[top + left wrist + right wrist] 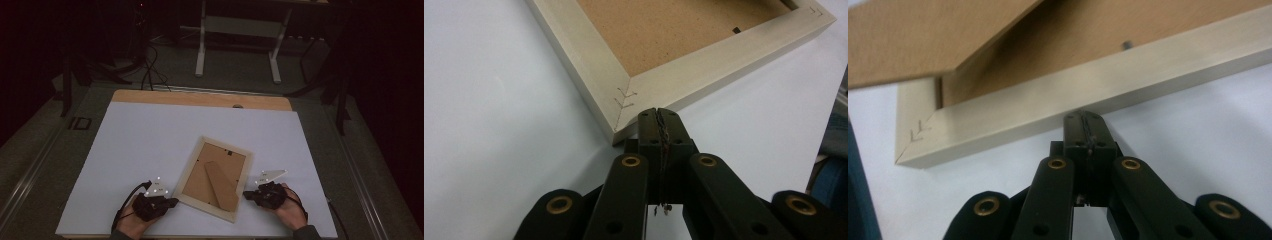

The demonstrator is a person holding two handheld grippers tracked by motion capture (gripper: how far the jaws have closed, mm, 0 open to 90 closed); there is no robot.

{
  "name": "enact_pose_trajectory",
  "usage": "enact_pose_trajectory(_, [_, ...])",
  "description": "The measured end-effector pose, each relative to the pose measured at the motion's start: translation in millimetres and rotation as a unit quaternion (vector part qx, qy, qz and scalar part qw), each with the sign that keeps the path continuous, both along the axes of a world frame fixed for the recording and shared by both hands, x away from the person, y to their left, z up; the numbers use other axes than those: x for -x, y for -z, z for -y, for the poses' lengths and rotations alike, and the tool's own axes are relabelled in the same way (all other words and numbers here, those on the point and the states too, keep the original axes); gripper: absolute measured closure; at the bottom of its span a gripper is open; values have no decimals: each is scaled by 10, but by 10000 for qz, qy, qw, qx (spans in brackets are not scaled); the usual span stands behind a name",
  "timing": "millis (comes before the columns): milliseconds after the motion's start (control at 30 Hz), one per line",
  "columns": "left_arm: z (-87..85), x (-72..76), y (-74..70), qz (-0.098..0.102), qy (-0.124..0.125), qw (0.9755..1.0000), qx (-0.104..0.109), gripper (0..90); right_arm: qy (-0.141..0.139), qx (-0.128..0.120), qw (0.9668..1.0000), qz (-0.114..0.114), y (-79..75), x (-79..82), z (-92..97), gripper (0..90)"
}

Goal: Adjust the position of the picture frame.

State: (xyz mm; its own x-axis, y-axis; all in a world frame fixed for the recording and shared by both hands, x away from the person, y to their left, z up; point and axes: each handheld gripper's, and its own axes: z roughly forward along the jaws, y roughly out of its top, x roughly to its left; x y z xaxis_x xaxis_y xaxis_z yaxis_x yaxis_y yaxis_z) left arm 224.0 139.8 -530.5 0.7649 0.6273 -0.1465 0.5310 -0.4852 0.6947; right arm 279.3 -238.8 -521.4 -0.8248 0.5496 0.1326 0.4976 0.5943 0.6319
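A pale wooden picture frame [192, 166] lies face down on the white tabletop [145, 145], brown backing board [200, 182] up, with its easel leg [221, 186] raised. My left gripper [175, 201] sits at the frame's near-left corner. In the left gripper view its jaws [659, 113] are pressed together with nothing between them, tips right at the stapled corner of the frame [704, 75]. My right gripper [246, 196] is at the frame's right side. Its shut, empty tips [1085, 118] meet the outer edge of the frame rail [1073, 95], under the easel leg [923, 35].
The white top ends in a wooden strip [200, 97] at the far edge. Beyond it, on dark floor, stand a white table's legs [201, 50] and some cables [150, 70]. Bare white surface spreads behind and to the left of the frame.
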Motion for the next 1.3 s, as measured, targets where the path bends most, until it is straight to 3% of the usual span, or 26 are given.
enact_pose_trajectory(200, [8, 4, -12, 66, -59, 9999, -90, 900, 415, 61, 9986, 320, -116, -170, 95, 900])
enact_pose_trajectory(333, [53, 38, 22, 9, -22, 9996, -295, 900, 675, 119, 9965, 471, -129, -292, 152, 899])
enact_pose_trajectory(567, [56, 35, 25, 37, -71, 9996, -287, 900, 1078, 39, 9922, 627, -149, -473, 252, 899])
enact_pose_trajectory(733, [54, 13, 26, 41, -147, 9995, -274, 900, 1331, 42, 9890, 642, -157, -628, 307, 899])
enact_pose_trajectory(1300, [58, -132, 13, -62, -491, 9984, -283, 900, 1776, -18, 9814, 731, -106, -953, 327, 899])
